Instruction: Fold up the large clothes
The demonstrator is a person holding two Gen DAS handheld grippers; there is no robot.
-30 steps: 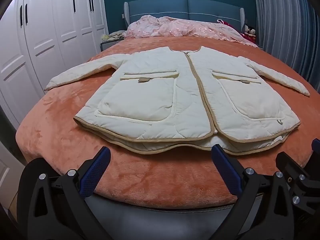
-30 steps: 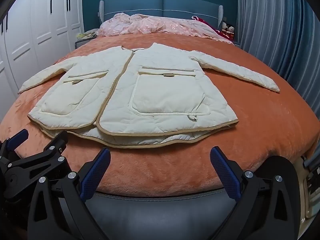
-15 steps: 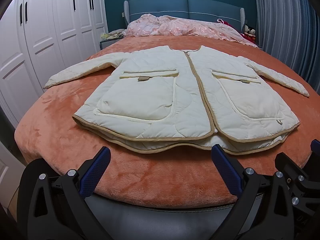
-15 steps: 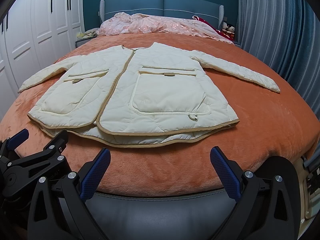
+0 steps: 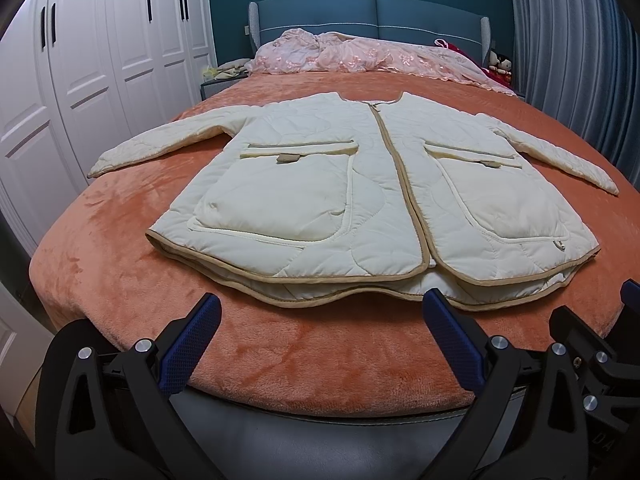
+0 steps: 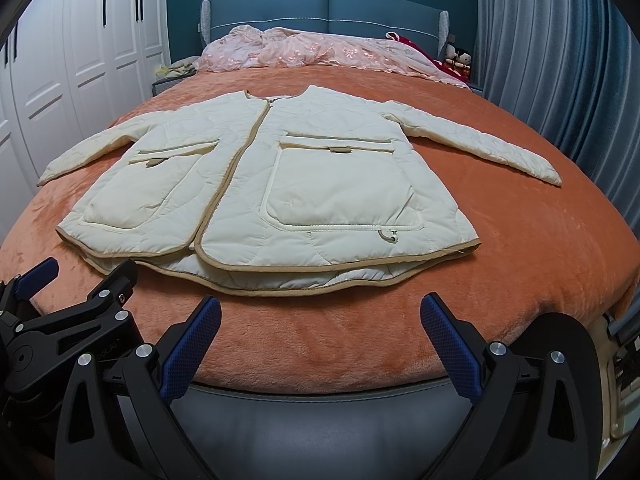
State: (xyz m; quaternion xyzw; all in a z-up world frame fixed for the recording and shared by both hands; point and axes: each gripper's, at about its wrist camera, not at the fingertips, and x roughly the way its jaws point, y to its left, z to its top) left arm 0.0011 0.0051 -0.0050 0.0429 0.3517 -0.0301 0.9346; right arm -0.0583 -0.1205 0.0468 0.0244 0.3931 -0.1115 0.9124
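Cream quilted jacket point(image 5: 372, 200) is laid flat, front up w/ both sleeves spread out, in the middle of the bed point(image 5: 100, 264), hem closest to the foot edge. Left claw point(image 5: 320, 344) and right claw point(image 6: 320, 344) both hover over that foot edge, jaws wide apart, gripping nothing and not touching the jacket. Pink blanket point(image 6: 320, 50) is bunched up along the head edge.
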